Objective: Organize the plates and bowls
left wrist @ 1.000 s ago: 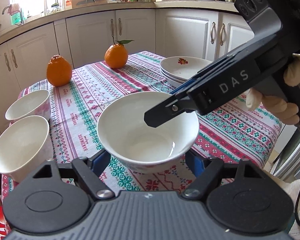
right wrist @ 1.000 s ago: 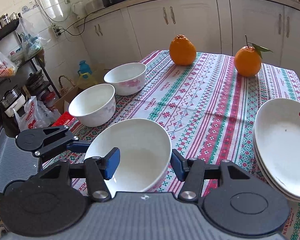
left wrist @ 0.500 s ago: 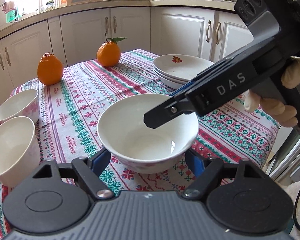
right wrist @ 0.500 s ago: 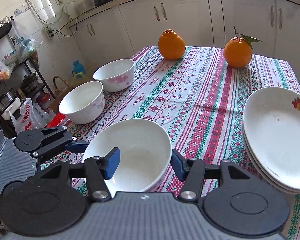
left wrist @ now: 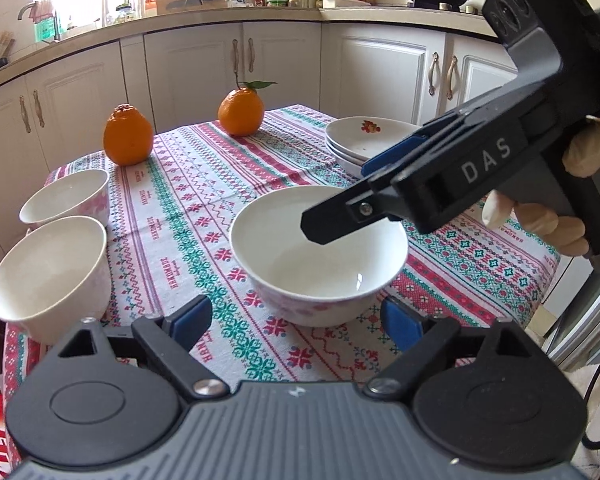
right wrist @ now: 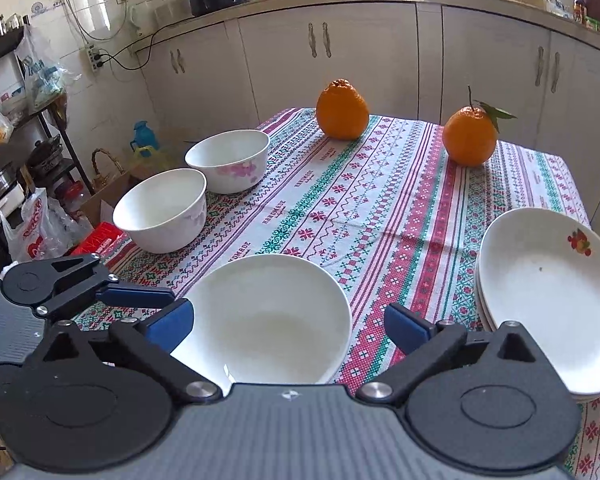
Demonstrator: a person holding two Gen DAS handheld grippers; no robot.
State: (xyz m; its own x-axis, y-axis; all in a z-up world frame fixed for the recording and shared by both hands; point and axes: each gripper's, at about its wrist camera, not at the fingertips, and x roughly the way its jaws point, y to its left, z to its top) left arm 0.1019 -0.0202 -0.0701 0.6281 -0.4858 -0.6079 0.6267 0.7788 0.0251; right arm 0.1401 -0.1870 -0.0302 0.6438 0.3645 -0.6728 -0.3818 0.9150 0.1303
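Note:
A white bowl (left wrist: 318,254) stands on the patterned tablecloth near the table's front edge; it also shows in the right wrist view (right wrist: 266,318). My left gripper (left wrist: 296,320) is open, just short of the bowl. My right gripper (right wrist: 286,322) is open over the bowl, with one blue pad inside the rim and one outside; in the left wrist view its fingers (left wrist: 340,216) hang over the bowl. Two more white bowls (right wrist: 162,210) (right wrist: 230,166) stand at the table's left edge. A stack of white plates (right wrist: 540,292) sits at the right.
Two oranges (right wrist: 342,110) (right wrist: 470,138) stand at the far side of the table. White kitchen cabinets (left wrist: 196,76) run behind the table. Bags and a shelf (right wrist: 24,140) stand on the floor to the left.
My right gripper has opened and let go of the bowl's rim. The bowl now rests on the cloth, and my left gripper has drawn back from it.

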